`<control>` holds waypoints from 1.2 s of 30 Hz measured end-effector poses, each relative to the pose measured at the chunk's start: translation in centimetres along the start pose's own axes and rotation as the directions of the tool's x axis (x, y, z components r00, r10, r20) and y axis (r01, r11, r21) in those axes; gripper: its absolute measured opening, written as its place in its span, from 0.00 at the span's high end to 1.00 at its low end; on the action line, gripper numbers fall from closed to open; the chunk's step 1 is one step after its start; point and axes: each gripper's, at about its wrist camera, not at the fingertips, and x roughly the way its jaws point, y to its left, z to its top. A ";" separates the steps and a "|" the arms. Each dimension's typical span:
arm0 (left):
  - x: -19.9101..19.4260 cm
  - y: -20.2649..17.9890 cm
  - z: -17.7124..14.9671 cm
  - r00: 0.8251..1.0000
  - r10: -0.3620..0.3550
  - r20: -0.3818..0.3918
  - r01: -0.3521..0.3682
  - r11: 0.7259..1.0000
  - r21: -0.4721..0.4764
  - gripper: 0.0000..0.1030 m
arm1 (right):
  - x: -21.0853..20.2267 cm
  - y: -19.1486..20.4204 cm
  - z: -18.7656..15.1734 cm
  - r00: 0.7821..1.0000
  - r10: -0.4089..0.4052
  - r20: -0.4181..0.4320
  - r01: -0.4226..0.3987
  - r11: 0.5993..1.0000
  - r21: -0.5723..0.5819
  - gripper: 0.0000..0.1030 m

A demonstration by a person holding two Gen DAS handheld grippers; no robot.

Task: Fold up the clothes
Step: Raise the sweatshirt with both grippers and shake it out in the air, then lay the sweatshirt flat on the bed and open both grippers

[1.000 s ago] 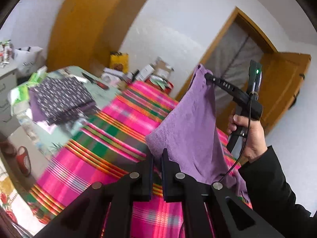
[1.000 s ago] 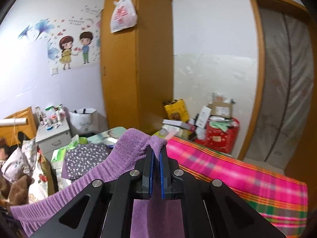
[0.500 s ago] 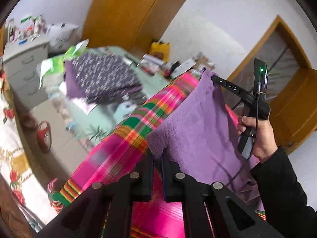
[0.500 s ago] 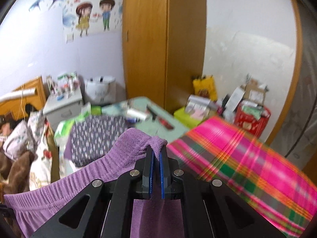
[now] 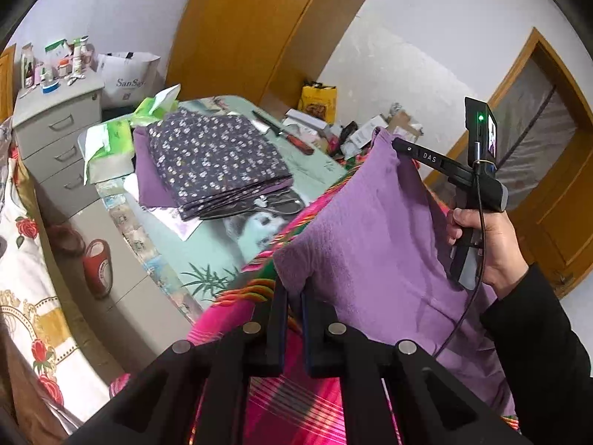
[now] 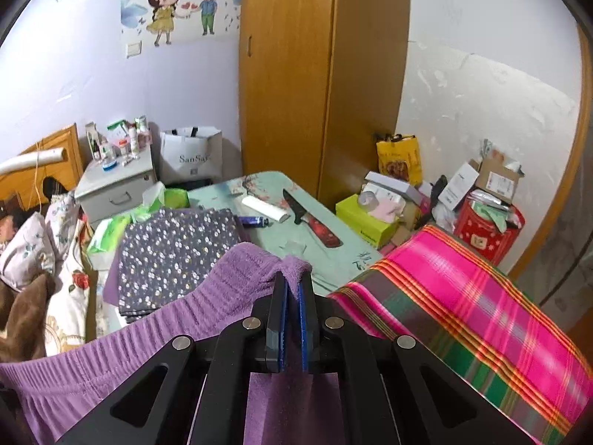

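Note:
A purple fleece garment (image 5: 374,244) hangs stretched in the air between both grippers, above a pink plaid cloth (image 5: 296,404). My left gripper (image 5: 292,289) is shut on its near corner. In the left wrist view a hand holds my right gripper (image 5: 393,142), which pinches the garment's far upper corner. The right wrist view shows my right gripper (image 6: 292,282) shut on a fold of the purple garment (image 6: 155,330), whose ribbed elastic waistband trails off to the lower left. A folded purple floral garment (image 6: 174,248) lies on the green table.
A green-covered table (image 6: 326,256) carries a red-handled knife (image 6: 315,226), a white roll (image 6: 265,208) and tissue packs (image 5: 111,141). The pink plaid cloth (image 6: 463,300) covers the surface to the right. A grey drawer unit (image 5: 55,122), wooden wardrobe (image 6: 315,74), boxes and a bed stand around.
Both grippers have dropped and swung left with the purple garment still stretched between them. The floral pile and green table now fill more of both views.

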 end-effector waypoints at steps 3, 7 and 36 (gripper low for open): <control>2.1 0.8 -0.4 0.998 0.033 -0.046 -0.033 0.999 -0.006 0.94 | 2.9 0.2 -1.1 0.998 0.009 -0.064 -0.009 1.000 0.003 0.95; 3.9 1.6 -0.9 0.994 0.055 -0.090 -0.056 0.998 -0.008 0.94 | 5.9 0.1 -2.7 0.991 0.021 -0.132 -0.021 1.000 0.005 0.95; 0.0 1.2 -2.2 0.994 0.055 -0.090 -0.054 0.998 0.018 0.90 | -13.4 -9.5 -8.8 0.997 0.036 -0.067 -0.025 0.986 0.166 0.61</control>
